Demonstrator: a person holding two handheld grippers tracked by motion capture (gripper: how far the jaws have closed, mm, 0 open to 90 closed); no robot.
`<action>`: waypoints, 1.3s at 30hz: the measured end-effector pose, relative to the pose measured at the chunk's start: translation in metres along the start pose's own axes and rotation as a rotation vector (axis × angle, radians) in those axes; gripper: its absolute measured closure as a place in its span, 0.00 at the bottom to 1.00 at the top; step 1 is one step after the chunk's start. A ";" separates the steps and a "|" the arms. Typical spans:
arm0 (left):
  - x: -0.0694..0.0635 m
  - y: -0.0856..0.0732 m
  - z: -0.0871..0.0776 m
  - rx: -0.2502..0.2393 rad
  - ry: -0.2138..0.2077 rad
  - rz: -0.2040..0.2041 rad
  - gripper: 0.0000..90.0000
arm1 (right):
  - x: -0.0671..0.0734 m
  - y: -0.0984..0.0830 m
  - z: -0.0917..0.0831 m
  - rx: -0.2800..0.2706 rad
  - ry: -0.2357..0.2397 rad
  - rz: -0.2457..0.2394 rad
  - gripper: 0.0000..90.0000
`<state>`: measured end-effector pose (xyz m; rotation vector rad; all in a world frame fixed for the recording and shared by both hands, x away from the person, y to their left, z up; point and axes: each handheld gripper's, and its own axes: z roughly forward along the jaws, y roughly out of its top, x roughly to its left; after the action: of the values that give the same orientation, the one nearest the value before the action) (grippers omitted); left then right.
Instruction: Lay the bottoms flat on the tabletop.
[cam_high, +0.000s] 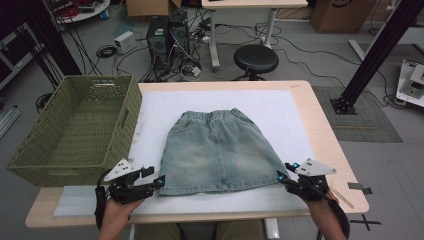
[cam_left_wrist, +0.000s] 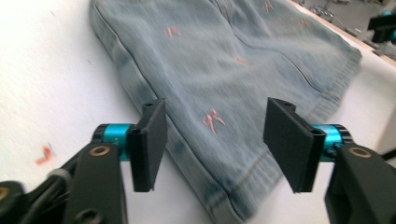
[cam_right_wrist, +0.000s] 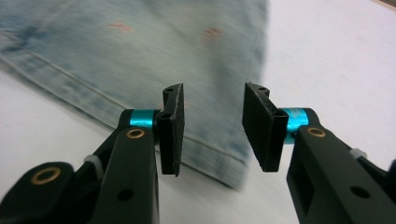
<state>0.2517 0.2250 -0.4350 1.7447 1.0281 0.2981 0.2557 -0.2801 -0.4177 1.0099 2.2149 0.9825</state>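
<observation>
- Denim skirt (cam_high: 218, 152) lies flat on the white mat (cam_high: 295, 115) of the worktop, waistband away from the person.
- Left tool (cam_high: 159, 182) at the skirt's lower left hem corner: jaws apart, gripping nothing.
- Right tool (cam_high: 281, 176) at the lower right corner: jaws apart, gripping nothing.
- Green basket (cam_high: 75, 131) stands left of the skirt.

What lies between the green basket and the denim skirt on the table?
Only a bare strip of the white mat separates the green basket from the denim skirt; the high view shows it.
</observation>
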 end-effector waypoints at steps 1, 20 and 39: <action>0.001 0.003 0.002 -0.021 0.002 0.011 0.44 | 0.004 0.002 0.004 0.002 0.014 -0.017 0.67; 0.018 0.034 0.041 -0.058 0.039 0.046 0.36 | 0.103 0.046 0.080 0.036 0.347 -0.139 0.84; 0.039 0.067 0.065 -0.046 0.046 0.091 0.36 | 0.103 0.054 0.091 0.085 0.399 -0.134 0.99</action>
<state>0.3494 0.2061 -0.4150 1.7526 0.9684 0.4183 0.2796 -0.1373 -0.4457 0.7353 2.6294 1.1125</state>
